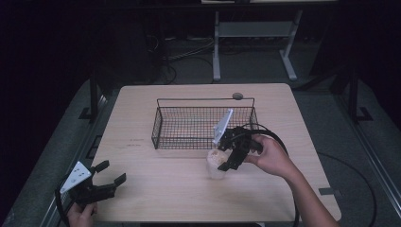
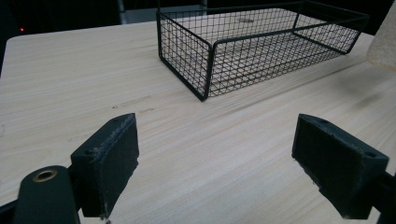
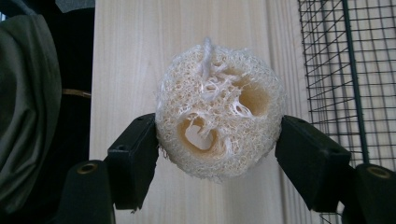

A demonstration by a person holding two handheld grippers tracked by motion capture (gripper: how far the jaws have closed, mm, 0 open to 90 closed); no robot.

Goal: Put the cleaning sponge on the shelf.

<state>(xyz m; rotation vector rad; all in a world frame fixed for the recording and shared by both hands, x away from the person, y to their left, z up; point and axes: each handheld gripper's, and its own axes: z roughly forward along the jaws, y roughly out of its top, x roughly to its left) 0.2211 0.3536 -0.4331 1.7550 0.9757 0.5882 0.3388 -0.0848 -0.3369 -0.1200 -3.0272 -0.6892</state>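
A pale loofah piece (image 1: 216, 163) stands on the wooden table (image 1: 161, 189) just in front of the black wire basket (image 1: 163, 127). In the right gripper view the loofah (image 3: 219, 112) shows its round, holed end, and both pads of my right gripper (image 3: 217, 140) press against its sides. From above, that right gripper (image 1: 230, 160) comes down on the loofah from the right. My left gripper (image 1: 111, 172) rests at the table's near left corner, open and holding nothing. Its own view shows wide-apart jaws around my left gripper (image 2: 215, 154) and bare wood between them.
The wire basket (image 2: 210, 46) has nothing in it and lies ahead of the left gripper; the loofah's edge (image 2: 385, 42) shows at far right. The basket's mesh (image 3: 350, 70) runs along the right of the loofah. A metal stand (image 1: 255, 30) and cables lie on the floor beyond.
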